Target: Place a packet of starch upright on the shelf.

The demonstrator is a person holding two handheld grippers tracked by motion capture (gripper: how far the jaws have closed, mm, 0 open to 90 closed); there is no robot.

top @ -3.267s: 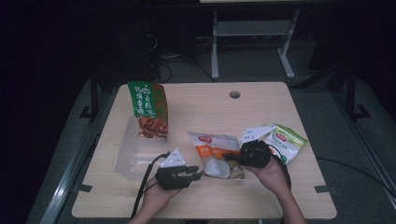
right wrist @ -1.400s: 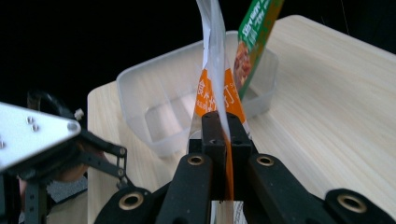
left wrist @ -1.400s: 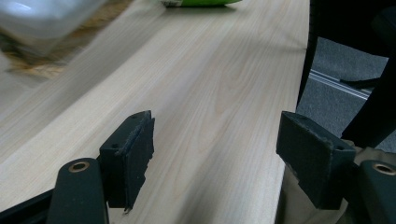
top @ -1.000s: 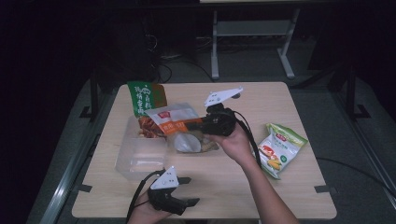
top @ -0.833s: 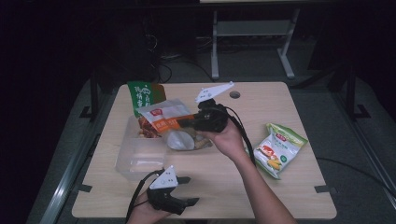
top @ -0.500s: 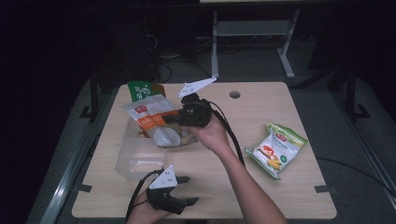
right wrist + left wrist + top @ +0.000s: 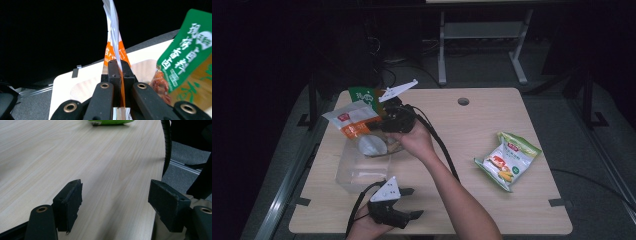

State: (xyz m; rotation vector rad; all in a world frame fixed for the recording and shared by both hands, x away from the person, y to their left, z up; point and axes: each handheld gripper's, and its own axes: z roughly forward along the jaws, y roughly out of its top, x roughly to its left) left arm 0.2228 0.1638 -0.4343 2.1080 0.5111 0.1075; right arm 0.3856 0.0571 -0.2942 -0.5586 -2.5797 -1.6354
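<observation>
Two hand-held grippers are in play at the pale wood tabletop (image 7: 492, 135). Right hand-held gripper (image 7: 384, 125): carried out over the far left of the tabletop, jaws pressed together on the edge of an orange-and-white snack packet (image 7: 354, 125); the right gripper view shows the thin film (image 7: 113, 37) pinched flat between the two pads. The packet hangs to the left of the jaws, its long axis slanting down toward the clear plastic bin (image 7: 357, 172) that sits directly beneath and slightly nearer the person. Judged from this arrangement, the coming move is a short descent and release into the bin, and the right hand is plainly the nearer one.

Left hand-held gripper (image 7: 409, 202): resting low at the near edge of the tabletop, jaws spread wide with nothing between them, as the left gripper view confirms over bare wood (image 7: 100, 170).

Containers: the bin's contents cannot be made out with certainty through its clear walls. A green snack bag (image 7: 363, 96) stands at its far end, partly behind the held packet. A second green-and-white bag (image 7: 508, 160) lies flat well apart on the right.
</observation>
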